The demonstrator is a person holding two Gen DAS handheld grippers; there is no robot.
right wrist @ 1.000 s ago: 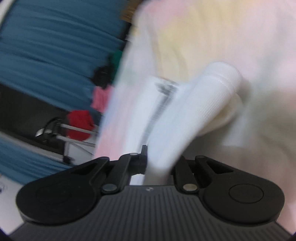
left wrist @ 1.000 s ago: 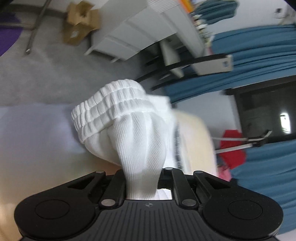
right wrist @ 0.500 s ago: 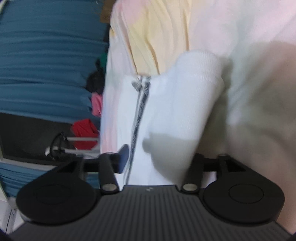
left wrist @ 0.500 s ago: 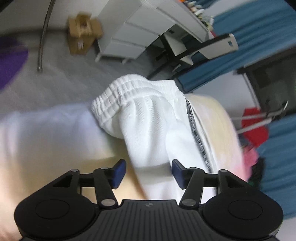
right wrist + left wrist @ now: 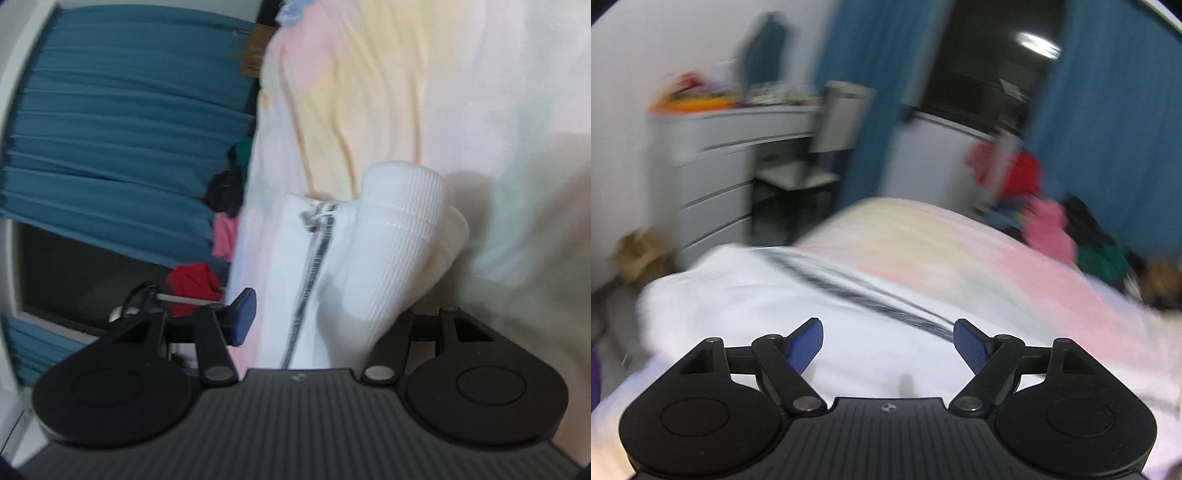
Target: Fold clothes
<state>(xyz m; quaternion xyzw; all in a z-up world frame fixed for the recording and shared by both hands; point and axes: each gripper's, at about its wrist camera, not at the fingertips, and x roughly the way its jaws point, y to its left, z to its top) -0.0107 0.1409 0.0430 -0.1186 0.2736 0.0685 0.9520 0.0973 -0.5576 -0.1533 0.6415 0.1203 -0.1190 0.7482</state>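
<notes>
A white ribbed garment (image 5: 768, 295) with a dark zip line (image 5: 857, 291) lies on the pastel bed cover (image 5: 960, 251). My left gripper (image 5: 888, 332) hovers above it, its jaws opening, nothing between the blue pads (image 5: 807, 343). In the right wrist view the same garment (image 5: 388, 240) lies rolled, with its zip (image 5: 314, 266) running toward the camera. My right gripper (image 5: 325, 317) is open around the garment's near end. Its left pad (image 5: 243, 314) stands clear of the cloth; the right finger is hidden behind the ribbed cuff.
Past the bed's far edge stand white drawers (image 5: 713, 177), a chair (image 5: 812, 173), blue curtains (image 5: 879, 92) and a dark window. Red (image 5: 1015, 170) and pink (image 5: 1049, 229) clothes are piled at the right. A cardboard box (image 5: 639, 251) sits on the floor at the left.
Both grippers have let go of the white garment, which now rests on the bed. The left one rolled upright, rose and drew back. The right one stayed almost in place.
</notes>
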